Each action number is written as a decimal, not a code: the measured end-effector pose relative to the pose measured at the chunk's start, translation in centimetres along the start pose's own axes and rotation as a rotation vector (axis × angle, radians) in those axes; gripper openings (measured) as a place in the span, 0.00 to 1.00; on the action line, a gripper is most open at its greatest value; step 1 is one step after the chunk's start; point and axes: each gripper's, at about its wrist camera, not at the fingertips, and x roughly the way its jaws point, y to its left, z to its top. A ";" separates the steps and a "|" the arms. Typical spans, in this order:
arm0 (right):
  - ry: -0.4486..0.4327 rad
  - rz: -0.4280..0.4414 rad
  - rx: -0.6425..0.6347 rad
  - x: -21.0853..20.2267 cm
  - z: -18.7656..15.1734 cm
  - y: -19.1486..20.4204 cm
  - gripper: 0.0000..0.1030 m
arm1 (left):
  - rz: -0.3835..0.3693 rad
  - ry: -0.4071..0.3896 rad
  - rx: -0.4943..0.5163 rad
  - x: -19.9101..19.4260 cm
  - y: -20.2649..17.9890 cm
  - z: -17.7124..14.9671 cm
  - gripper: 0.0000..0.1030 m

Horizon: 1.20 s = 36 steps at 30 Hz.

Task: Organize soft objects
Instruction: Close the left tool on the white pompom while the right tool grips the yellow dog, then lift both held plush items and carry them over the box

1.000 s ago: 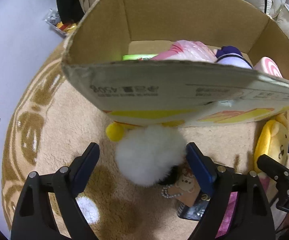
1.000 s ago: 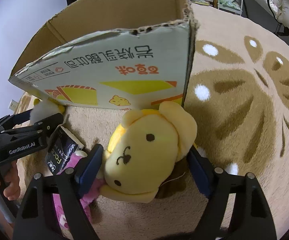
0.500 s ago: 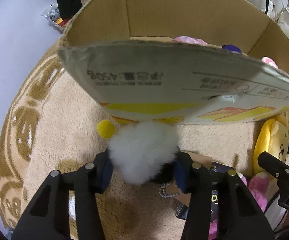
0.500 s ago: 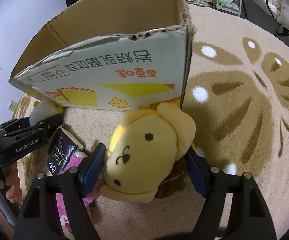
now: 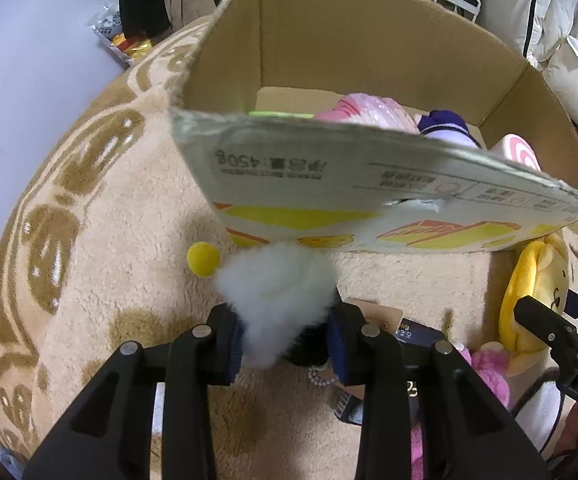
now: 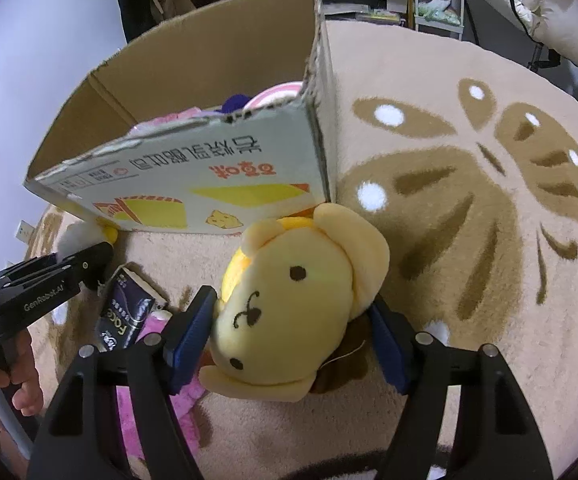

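In the left wrist view, the left claw point(image 5: 285, 344) is narrowed onto a white fluffy pompom point(image 5: 277, 292), just in front of the cardboard box point(image 5: 369, 196) on the rug point(image 5: 109, 240). The pompom looks feather-light and squashy; a pinch across its middle should hold.

In the right wrist view, the right claw point(image 6: 289, 340) brackets the yellow plush dog point(image 6: 293, 300) at its head, pads touching or nearly so. It looks soft and light, best gripped across its head.
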 end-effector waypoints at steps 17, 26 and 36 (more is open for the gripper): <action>-0.148 0.019 -0.017 -5.3 -1.9 0.7 0.74 | 0.049 -0.117 0.022 -6.7 -2.1 -2.0 0.32; -0.220 0.006 -0.071 -7.9 -2.8 2.8 0.74 | 0.097 -0.239 0.070 -12.6 -2.8 -2.5 0.32; -0.396 0.039 -0.124 -13.4 -2.4 3.9 0.74 | 0.168 -0.397 0.190 -19.5 -5.1 -2.9 0.32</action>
